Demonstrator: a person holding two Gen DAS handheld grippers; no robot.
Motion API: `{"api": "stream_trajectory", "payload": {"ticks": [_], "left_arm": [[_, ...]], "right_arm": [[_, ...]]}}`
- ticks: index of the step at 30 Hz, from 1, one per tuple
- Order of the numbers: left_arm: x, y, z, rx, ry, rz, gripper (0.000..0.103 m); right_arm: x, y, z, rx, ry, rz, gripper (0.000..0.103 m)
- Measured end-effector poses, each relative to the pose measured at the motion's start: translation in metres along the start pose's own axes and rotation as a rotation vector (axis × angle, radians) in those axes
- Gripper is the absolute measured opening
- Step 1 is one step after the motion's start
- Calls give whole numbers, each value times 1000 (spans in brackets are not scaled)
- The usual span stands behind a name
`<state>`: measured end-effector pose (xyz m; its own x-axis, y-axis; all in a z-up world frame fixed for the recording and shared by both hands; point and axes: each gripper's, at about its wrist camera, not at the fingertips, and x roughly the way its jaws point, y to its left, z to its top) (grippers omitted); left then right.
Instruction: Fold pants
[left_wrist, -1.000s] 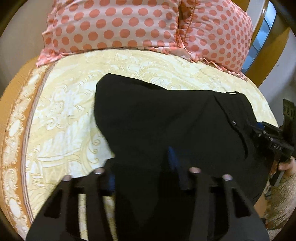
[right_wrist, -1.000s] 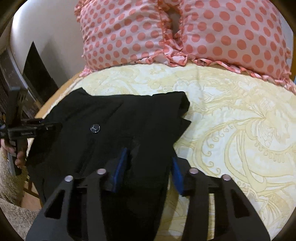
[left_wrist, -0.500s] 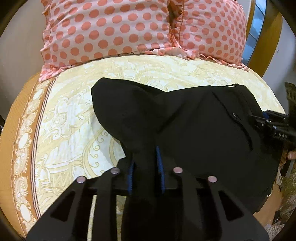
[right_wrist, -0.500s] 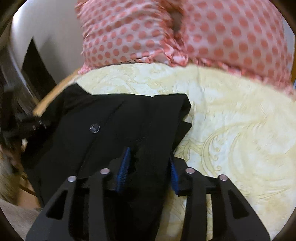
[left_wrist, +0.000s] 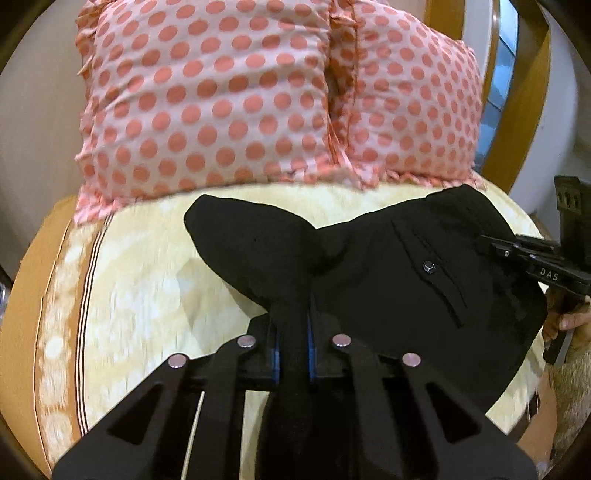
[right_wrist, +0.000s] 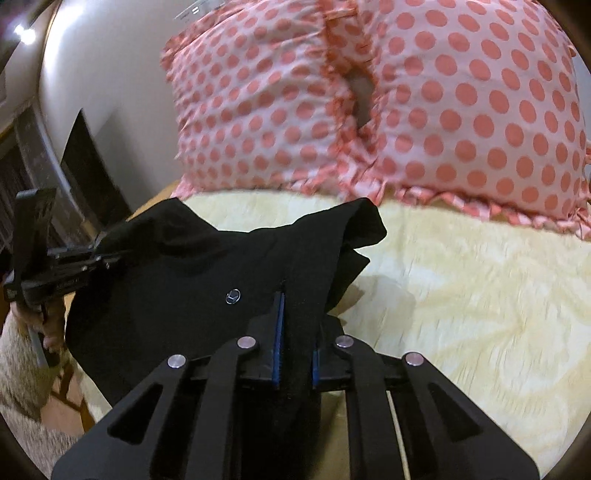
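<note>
Black pants (left_wrist: 388, 266) bunched on my yellow patterned bedspread (left_wrist: 147, 280) near the polka-dot pillows (left_wrist: 207, 96), my left gripper (left_wrist: 291, 343) clamped on a near fold, right gripper (right_wrist: 295, 343) closing, pinching another near fold.

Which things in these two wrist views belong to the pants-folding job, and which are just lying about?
In the job:
black pants
left gripper, pinching the fabric
right gripper, jaws closing on the fabric

Just lying about:
polka-dot pillows
yellow bedspread, the work surface

Two pink polka-dot pillows (left_wrist: 221, 96) on a yellow patterned bedspread (right_wrist: 461, 295)
</note>
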<state>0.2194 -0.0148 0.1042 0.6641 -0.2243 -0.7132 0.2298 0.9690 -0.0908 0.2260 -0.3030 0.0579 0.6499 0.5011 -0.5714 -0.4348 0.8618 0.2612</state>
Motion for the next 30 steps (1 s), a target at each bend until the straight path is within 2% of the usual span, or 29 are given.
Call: {"api": "stream_trajectory", "payload": {"ticks": [3,7,11,15,17,18,20,21,22,25,28,30], "left_arm": [[21,7,29,-21,-32,9,9],[56,18,58,-69,-28,14,10],[95,25,54,-72,47,22,11],[107,21,45,-51,47,63,14],[106,19,41,-44,31,91,21],[105,20,40,-46,24,103,30],[96,24,37,-58,-6,121,38],[89,27,35,-64,-21,130,47],[79,30,32,-69,-45,145,54],[47,35,22,-72,-106,151,64],[22,26,8,-53,-120,81,68],[11,11,-2,-10,-118,21,70]], "right_arm": [[11,-13,20,13,-24,-32,11],[33,-39,41,53,-38,-71,11],[65,-64,30,117,61,-99,11],[73,-63,24,89,73,-133,13],[73,-60,25,69,91,-166,26],[72,-60,24,65,105,-189,32],[62,-60,19,59,107,-208,51],[56,-59,16,53,99,-235,69],[50,-58,12,44,91,-252,72],[20,-47,-8,-29,53,-314,72],[3,-39,-26,-108,63,-432,72],[2,-40,-35,-150,105,-525,72]]}}
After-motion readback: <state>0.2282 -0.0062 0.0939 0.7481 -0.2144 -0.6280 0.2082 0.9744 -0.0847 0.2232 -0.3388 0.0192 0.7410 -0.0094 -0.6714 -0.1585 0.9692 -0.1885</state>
